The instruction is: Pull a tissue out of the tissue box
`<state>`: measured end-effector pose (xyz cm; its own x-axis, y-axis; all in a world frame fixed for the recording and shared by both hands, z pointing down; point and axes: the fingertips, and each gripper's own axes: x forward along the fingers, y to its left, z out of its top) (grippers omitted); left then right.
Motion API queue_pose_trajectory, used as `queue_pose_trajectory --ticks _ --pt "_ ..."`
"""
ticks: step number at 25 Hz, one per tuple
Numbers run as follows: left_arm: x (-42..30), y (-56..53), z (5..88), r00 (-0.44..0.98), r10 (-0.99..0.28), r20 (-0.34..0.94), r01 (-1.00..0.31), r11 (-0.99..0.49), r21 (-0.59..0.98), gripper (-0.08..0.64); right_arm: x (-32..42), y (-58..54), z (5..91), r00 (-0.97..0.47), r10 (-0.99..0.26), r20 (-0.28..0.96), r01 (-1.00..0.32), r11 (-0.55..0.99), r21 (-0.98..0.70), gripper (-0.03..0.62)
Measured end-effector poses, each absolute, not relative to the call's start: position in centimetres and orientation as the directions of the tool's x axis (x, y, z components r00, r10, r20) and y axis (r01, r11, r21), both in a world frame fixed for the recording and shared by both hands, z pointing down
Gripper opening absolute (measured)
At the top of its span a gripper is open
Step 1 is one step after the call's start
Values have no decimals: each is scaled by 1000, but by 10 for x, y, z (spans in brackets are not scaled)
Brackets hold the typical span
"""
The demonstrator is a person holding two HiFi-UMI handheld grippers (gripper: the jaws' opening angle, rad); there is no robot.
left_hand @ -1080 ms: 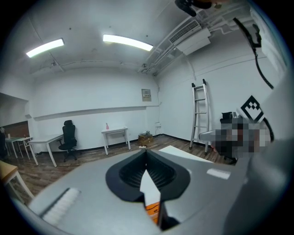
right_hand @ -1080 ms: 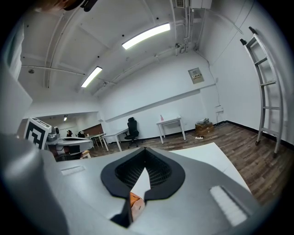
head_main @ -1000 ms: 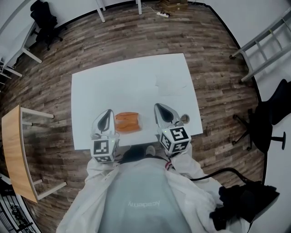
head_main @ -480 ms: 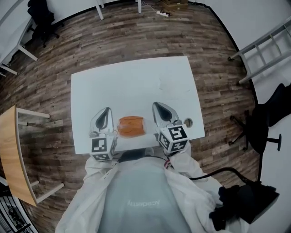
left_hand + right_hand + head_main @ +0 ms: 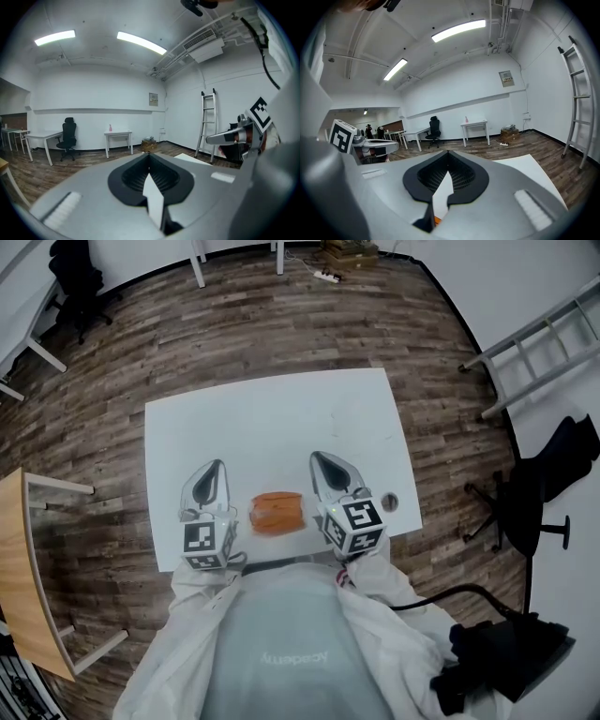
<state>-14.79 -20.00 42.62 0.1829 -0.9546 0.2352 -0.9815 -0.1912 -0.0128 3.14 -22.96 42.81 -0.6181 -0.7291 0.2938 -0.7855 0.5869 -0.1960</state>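
Tissue box, the orange one, sits near my edge of the white table, between the two grippers and apart from both. I've got the left gripper just to the box's left, jaws clenched tip to tip with nothing in them. The right gripper is just to the box's right, jaws likewise pressed together and empty; in its own view I catch a sliver of orange low down behind the tips. Both grippers point away from me across the table. Off to the right, a ladder and an office chair stand on the wood floor.
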Motion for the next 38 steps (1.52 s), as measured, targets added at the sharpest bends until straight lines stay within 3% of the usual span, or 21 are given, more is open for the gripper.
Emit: queue_pose_trajectory --ticks 27,38 --pt "-200 -222 456 218 -945 245 -976 -208 66 0 -8 -245 440 -561 -743 365 -822 553 -137 2" --pt "-158 -218 459 354 -882 310 -931 -364 27 0 10 -245 442 -526 -770 363 -849 504 -161 2"
